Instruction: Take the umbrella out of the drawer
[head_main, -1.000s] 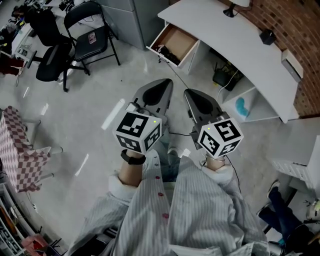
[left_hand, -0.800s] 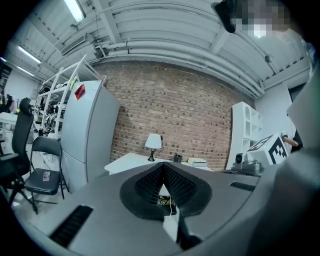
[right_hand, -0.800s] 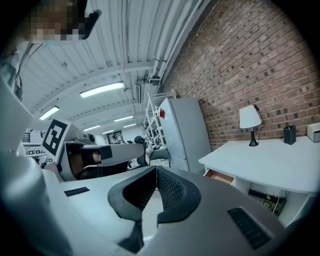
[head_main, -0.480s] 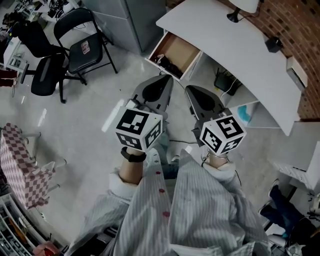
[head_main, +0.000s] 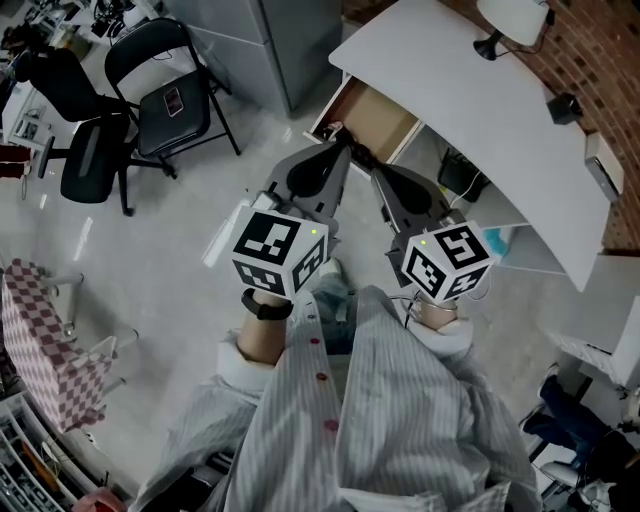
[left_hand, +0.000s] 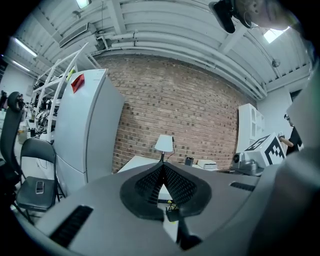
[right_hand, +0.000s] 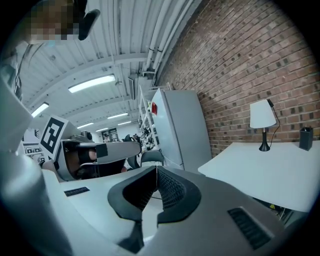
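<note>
Both tools are aimed at the open drawer (head_main: 390, 112) under the white tabletop's (head_main: 470, 100) left end, no contact yet.

- left hand-held gripper (head_main: 340, 147): jaws pinched together at the tips, nothing between them
- right hand-held gripper (head_main: 378, 172): same, fully closed and empty, just beside the left one
- umbrella: not out. There's dark clutter (head_main: 361, 152) at the drawer's front edge. It's probably the umbrella, but it's too small and half covered by the left tool to confirm.

Risks I see from here:
- Both jaws are closed. If they go in like that they'll only shove the contents toward the drawer's back, so they need opening before the reach.
- The tips sit low, near the drawer front. A nudge on that panel could slide the drawer in under the tabletop and shut off access.
- The two tools side by side crowd a narrow drawer. I'd expect them to knock each other or the side walls.
- There may be more than one dark item in there. That means a wrong grab, or the umbrella snagging on its neighbours or on the tabletop's edge overhead on the lift.
- A closed umbrella is long and slick, so an off-centre pinch will probably let it tip and slip out.
</note>
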